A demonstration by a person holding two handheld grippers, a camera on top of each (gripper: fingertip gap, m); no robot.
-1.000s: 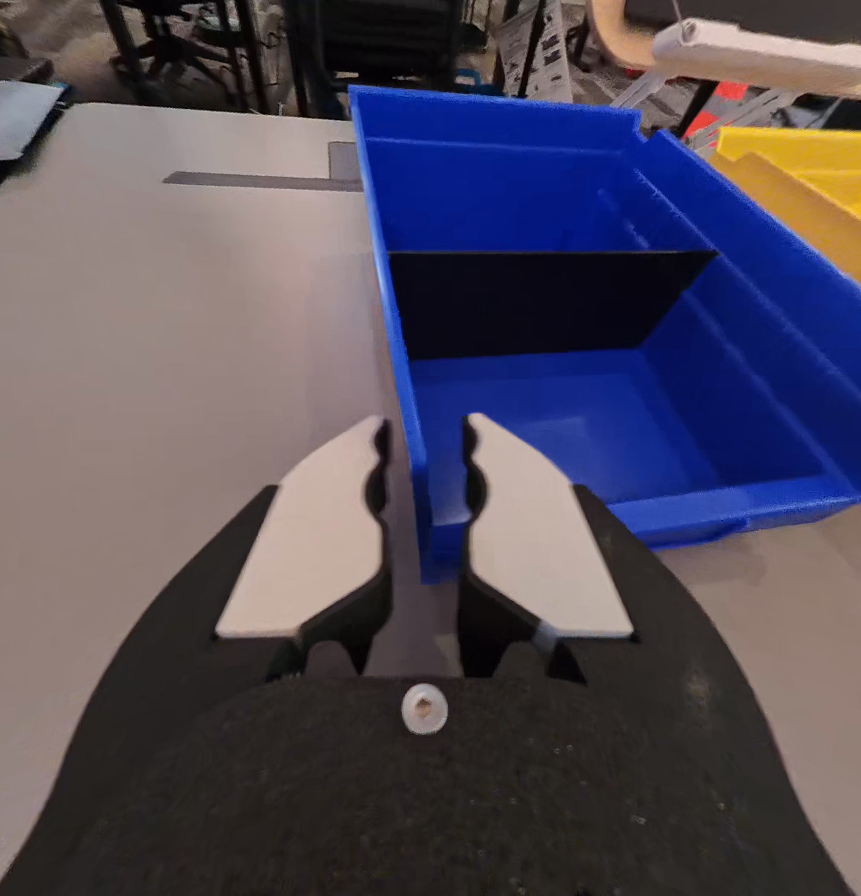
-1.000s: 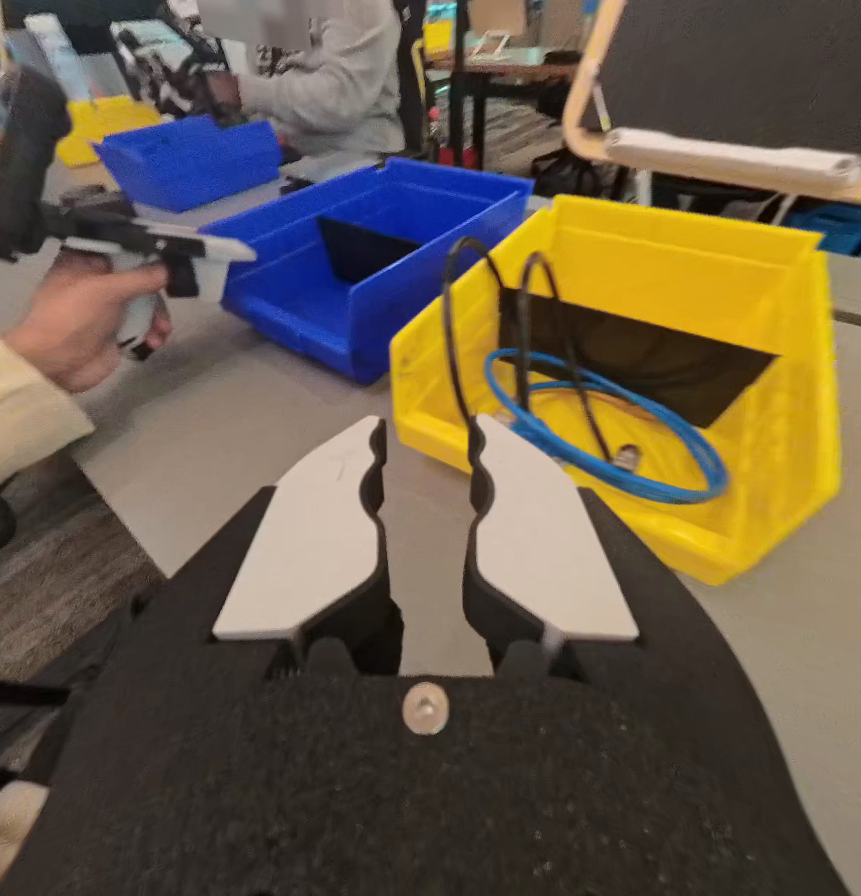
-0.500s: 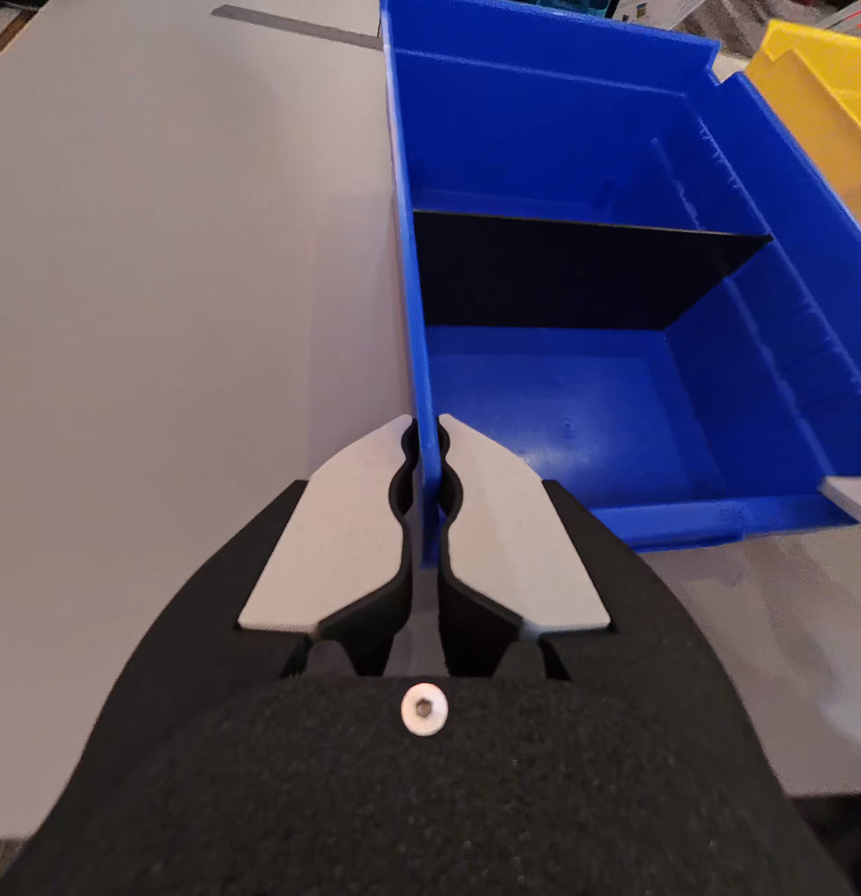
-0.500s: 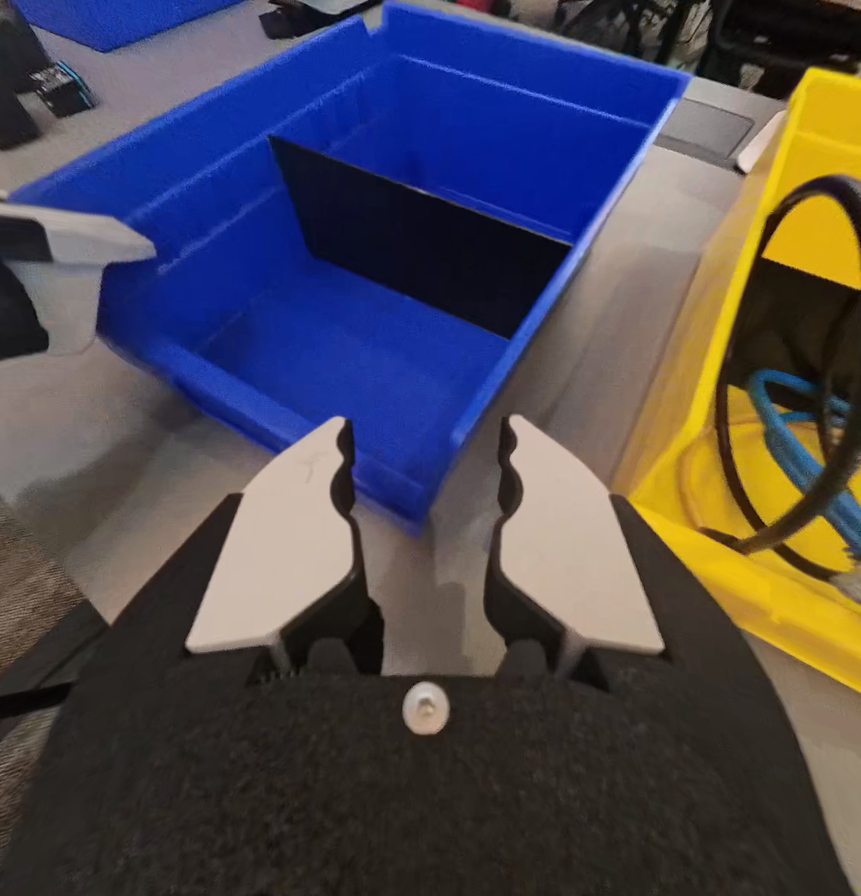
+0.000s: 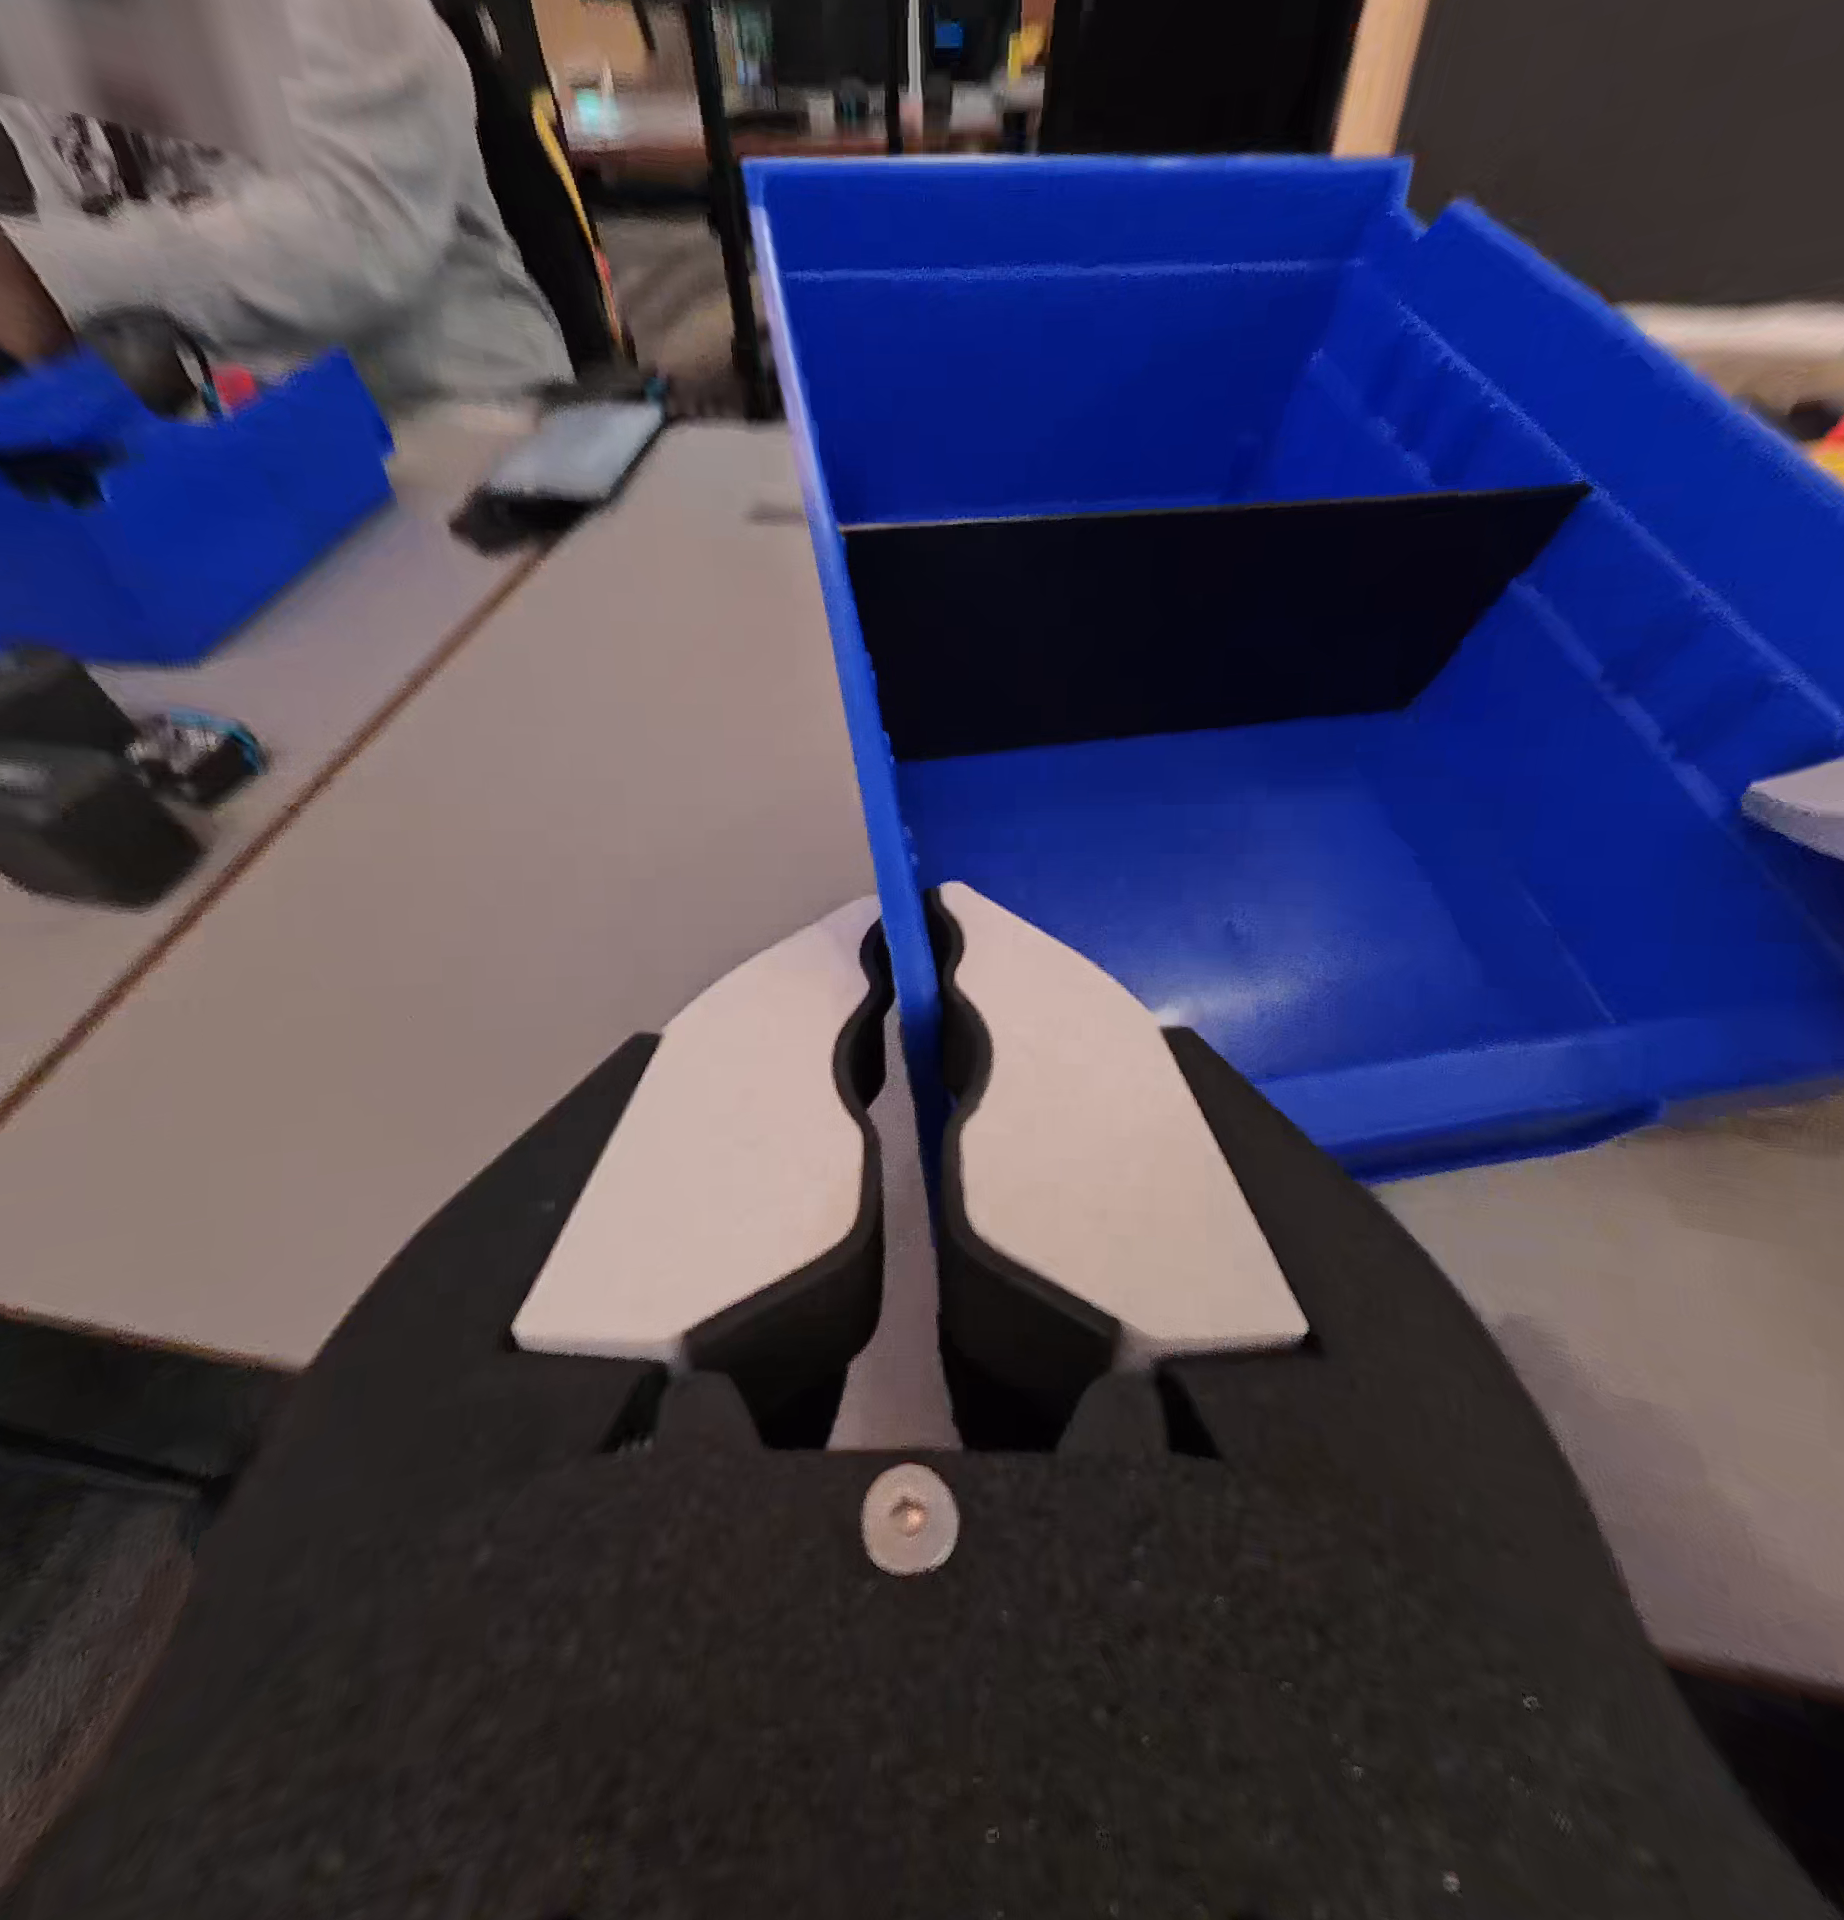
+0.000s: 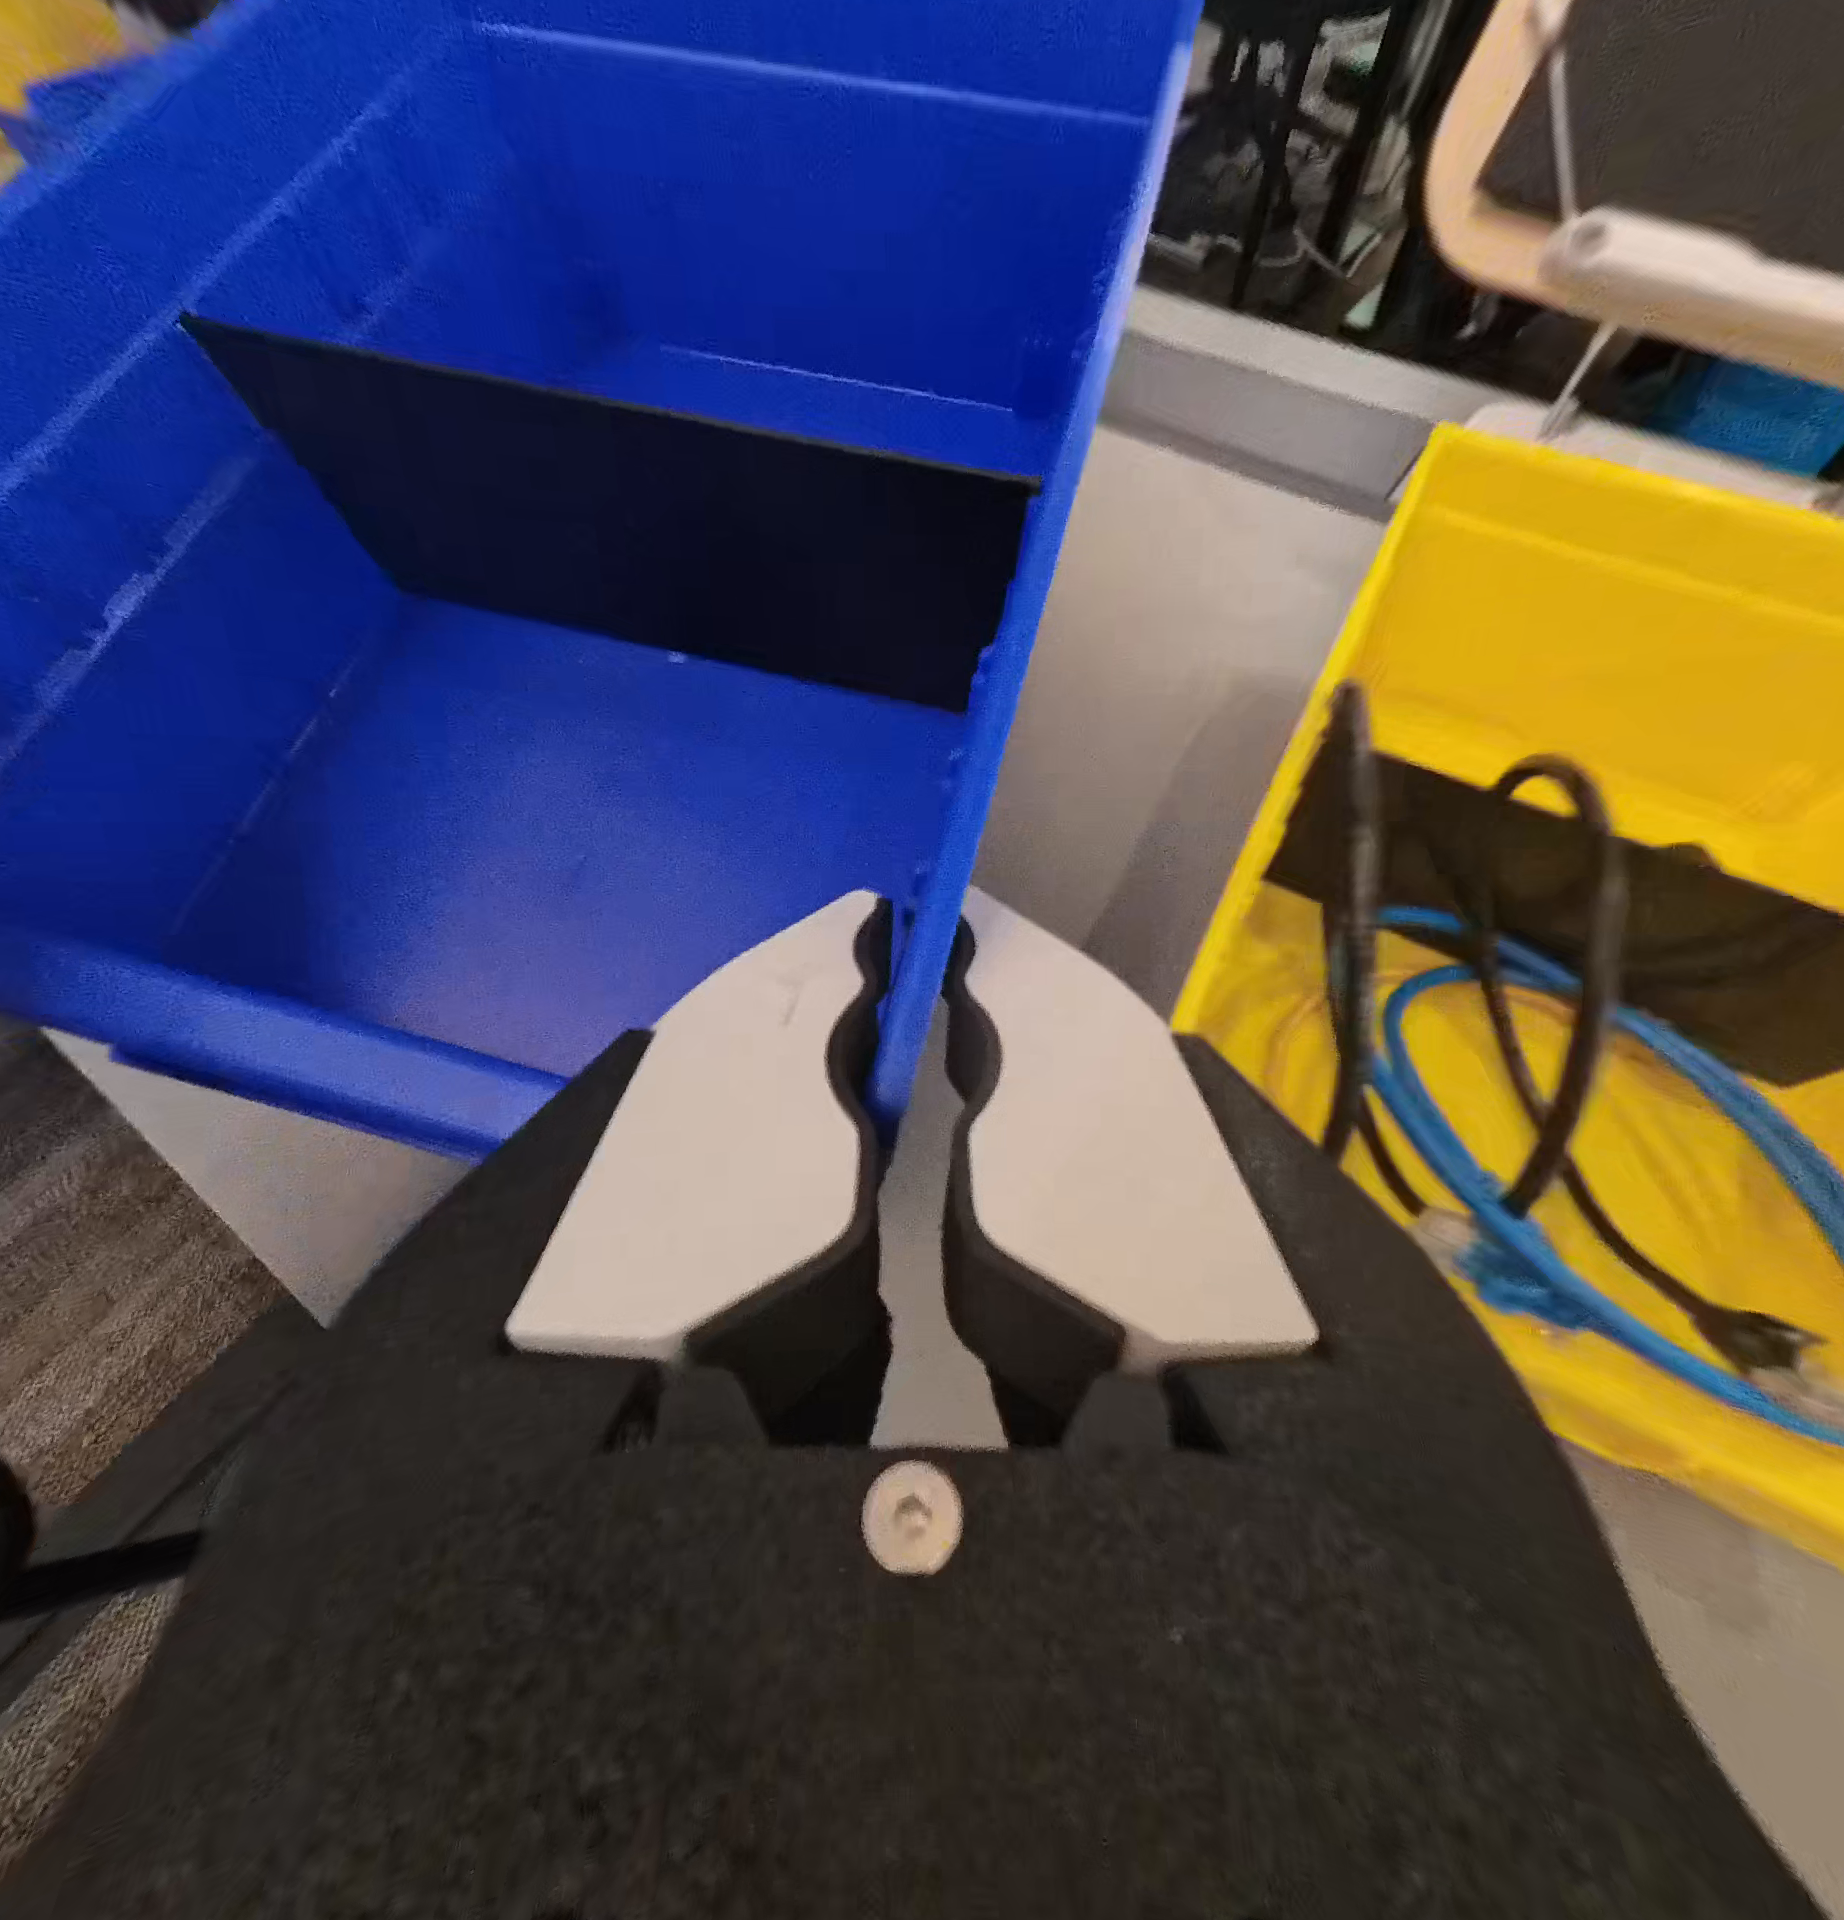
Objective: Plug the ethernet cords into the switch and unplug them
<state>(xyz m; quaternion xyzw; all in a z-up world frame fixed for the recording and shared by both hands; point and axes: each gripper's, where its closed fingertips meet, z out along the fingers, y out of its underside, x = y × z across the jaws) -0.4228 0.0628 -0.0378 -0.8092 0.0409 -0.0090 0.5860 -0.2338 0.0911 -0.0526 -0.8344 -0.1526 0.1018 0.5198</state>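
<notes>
Both claws are clamped on the same blue plastic storage bin with a black divider (image 5: 1261,914). The left gripper (image 5: 910,914) pinches the bin's left side wall near its front corner; the right gripper (image 6: 916,925) pinches the right side wall near the opposite front corner. In both views the jaws stand nearly closed, with only the thin wall between them. The bin sits near the front edge of the grey table (image 5: 502,935), and what shows of it holds nothing.

Task items: a coiled blue ethernet cord (image 6: 1624,1174) and a looped black cord (image 6: 1500,997) lie in the yellow plastic bin (image 6: 1583,582), just right of the blue bin, near the table's right side. No switch is identifiable in either view.

Key relation: the cords lie to the right of and slightly ahead of the right gripper, close by, while the left gripper is well apart from them across the blue bin. Judgement: the bin is being repositioned and cord handling has not begun. The right claw is nearer for the first pick.
</notes>
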